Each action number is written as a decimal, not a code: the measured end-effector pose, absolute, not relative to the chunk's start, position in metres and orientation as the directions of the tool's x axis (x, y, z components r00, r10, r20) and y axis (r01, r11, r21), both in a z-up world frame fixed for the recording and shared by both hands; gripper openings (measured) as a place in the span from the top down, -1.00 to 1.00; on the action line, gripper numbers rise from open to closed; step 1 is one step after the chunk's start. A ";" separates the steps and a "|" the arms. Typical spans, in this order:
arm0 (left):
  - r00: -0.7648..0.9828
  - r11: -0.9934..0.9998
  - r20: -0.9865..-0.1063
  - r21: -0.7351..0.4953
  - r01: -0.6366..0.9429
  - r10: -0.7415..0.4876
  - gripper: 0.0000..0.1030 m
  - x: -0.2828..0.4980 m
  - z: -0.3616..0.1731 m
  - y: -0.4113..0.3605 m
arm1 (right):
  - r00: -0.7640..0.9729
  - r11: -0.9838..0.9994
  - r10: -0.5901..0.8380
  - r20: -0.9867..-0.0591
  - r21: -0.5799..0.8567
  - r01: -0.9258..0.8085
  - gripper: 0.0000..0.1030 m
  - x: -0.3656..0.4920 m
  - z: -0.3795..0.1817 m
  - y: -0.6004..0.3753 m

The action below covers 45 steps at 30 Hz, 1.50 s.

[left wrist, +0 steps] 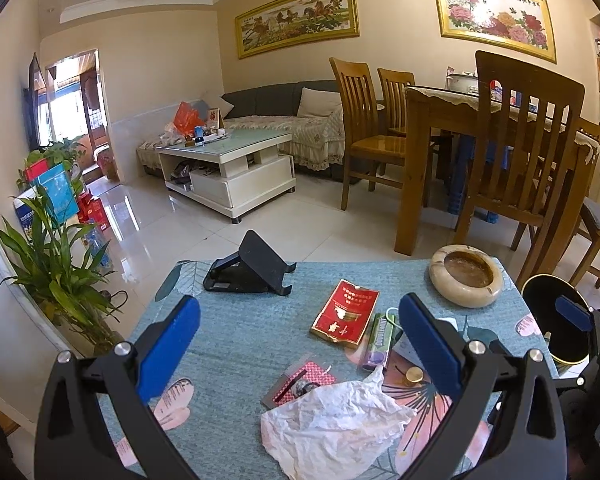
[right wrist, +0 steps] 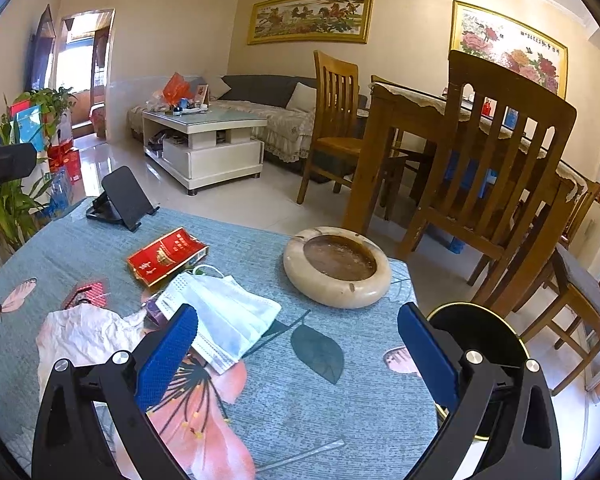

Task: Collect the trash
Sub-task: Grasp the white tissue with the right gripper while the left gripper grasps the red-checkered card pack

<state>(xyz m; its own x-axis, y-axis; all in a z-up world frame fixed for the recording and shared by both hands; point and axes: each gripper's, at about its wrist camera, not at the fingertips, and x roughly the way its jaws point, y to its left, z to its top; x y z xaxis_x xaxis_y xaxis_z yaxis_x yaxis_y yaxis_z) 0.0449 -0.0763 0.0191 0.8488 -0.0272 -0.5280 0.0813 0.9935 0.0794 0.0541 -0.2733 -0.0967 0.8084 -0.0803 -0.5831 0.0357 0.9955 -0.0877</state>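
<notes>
**Trash lies spread on the blue cloth, both grippers spread wide above it**

Trash is what we see between and ahead of our fingers. Our left gripper [left wrist: 299,340] hangs over the table [left wrist: 236,332] with its blue pads wide apart, gripping nothing. Just inside its span, at 6 o'clock, lies a crumpled white tissue [left wrist: 332,420]. Touching the tissue's upper edge at 11 o'clock is a small red patterned wrapper [left wrist: 300,380]. At 12 o'clock from the tissue sits a red cigarette pack [left wrist: 346,312], lying flat, with a purple and green gum wrapper [left wrist: 378,340] just beside its right edge. A small gold cap [left wrist: 414,375] rests near the right pad.

Our right gripper [right wrist: 298,344] is likewise spread wide and empty. Its left finger stands in front of a white face mask [right wrist: 224,320], which lies flat at 10 o'clock. Farther out at 12 o'clock is a round stone ashtray [right wrist: 336,266], apart from the mask. At 3 o'clock, beyond the table's edge, we see a black bin with a gold rim [right wrist: 476,332], partly hidden by the right finger.

At the far left edge, at 11 o'clock, stands a black phone stand [right wrist: 122,198], tilted back.
</notes>
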 end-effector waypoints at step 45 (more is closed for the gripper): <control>0.770 0.998 -0.635 0.036 -0.044 0.057 -0.93 0.064 -0.056 0.103 | 0.500 0.943 0.231 -0.834 0.067 -0.325 0.94 0.079 -0.175 -0.141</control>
<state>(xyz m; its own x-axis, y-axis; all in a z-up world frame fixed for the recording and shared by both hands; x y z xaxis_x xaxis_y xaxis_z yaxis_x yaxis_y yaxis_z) 0.0637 0.1031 -0.0562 0.7705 0.0571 -0.6349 -0.0439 0.9984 0.0365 0.0792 -0.1415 -0.1751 0.5001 0.2314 -0.8345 -0.3248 0.9434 0.0669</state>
